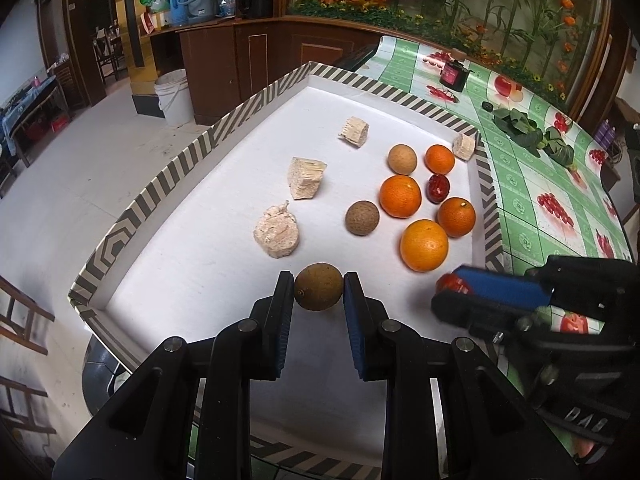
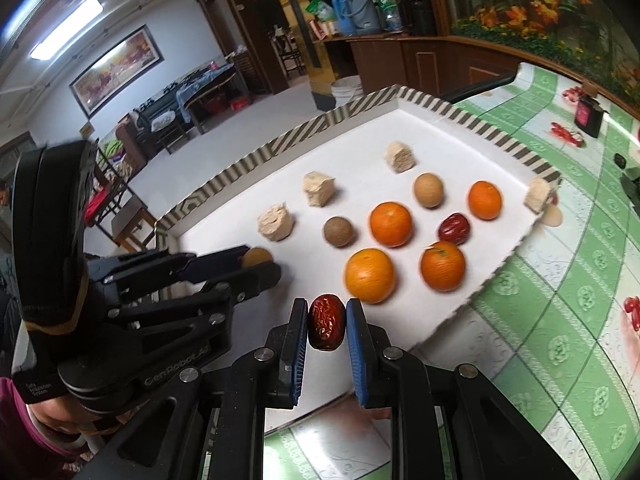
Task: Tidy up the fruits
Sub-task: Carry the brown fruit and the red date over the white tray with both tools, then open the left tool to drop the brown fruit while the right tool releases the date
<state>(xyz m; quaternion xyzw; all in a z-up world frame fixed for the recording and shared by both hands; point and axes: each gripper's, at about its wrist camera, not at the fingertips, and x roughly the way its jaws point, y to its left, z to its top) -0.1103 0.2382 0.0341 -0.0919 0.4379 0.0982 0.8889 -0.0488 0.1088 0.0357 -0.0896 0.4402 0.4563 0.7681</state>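
My left gripper [image 1: 319, 292] is shut on a brown round fruit [image 1: 319, 286] and holds it over the near part of the white tray [image 1: 192, 280]. My right gripper [image 2: 327, 320] is shut on a red date [image 2: 327, 322] at the tray's near right edge; it also shows in the left wrist view [image 1: 454, 286]. On the tray lie several oranges [image 1: 424, 245], two more brown fruits [image 1: 362, 218], another red date [image 1: 439, 188] and several beige chunks [image 1: 306, 178]. The left gripper with its fruit also shows in the right wrist view [image 2: 260, 262].
The tray has a striped raised rim [image 1: 256, 100] and sits on a green patterned tablecloth [image 1: 532, 208]. Leafy greens [image 1: 532, 132] and a dark box [image 1: 454, 74] lie on the cloth beyond. A white bucket [image 1: 174, 96] stands on the floor to the left.
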